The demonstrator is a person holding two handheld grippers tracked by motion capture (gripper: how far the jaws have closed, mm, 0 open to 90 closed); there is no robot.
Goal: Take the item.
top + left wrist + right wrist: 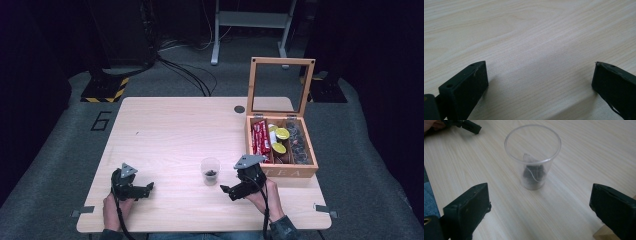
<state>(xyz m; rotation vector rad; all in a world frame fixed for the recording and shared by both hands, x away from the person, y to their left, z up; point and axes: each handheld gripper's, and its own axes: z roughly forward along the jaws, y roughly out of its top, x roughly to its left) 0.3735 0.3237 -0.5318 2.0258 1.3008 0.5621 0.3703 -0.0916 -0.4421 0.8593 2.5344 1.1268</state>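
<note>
a pale wood-grain counter (170,145) stands on grey carpet in a dark room, with black curtains at both sides. behind it a bundle of black cables (185,72) runs across the floor, a yellow-and-black striped base plate (106,90) lies at the left, and the legs of a light metal frame (250,25) rise at the back. a dark "6" (101,120) is marked on the carpet just beside the counter's left edge. a small round dark grommet (239,109) sits near the counter's far edge.

a clear plastic cup (210,170) stands upright near the middle of the counter's near half, with a dark tea bag (534,172) at its bottom. a wooden tea box (280,145) rests at the right side, its glass-paned lid (280,86) raised upright; its compartments hold red packets (260,137), yellow-topped pods (280,139) and clear wrapped pieces (297,142).

the left hand-held gripper (148,188) rests low over bare wood at the near left, jaws spread wide with nothing between them. the right hand-held gripper (226,190) sits between cup and box, pointing toward the cup, jaws wide apart and empty; the cup stands just ahead of them, not touched.
</note>
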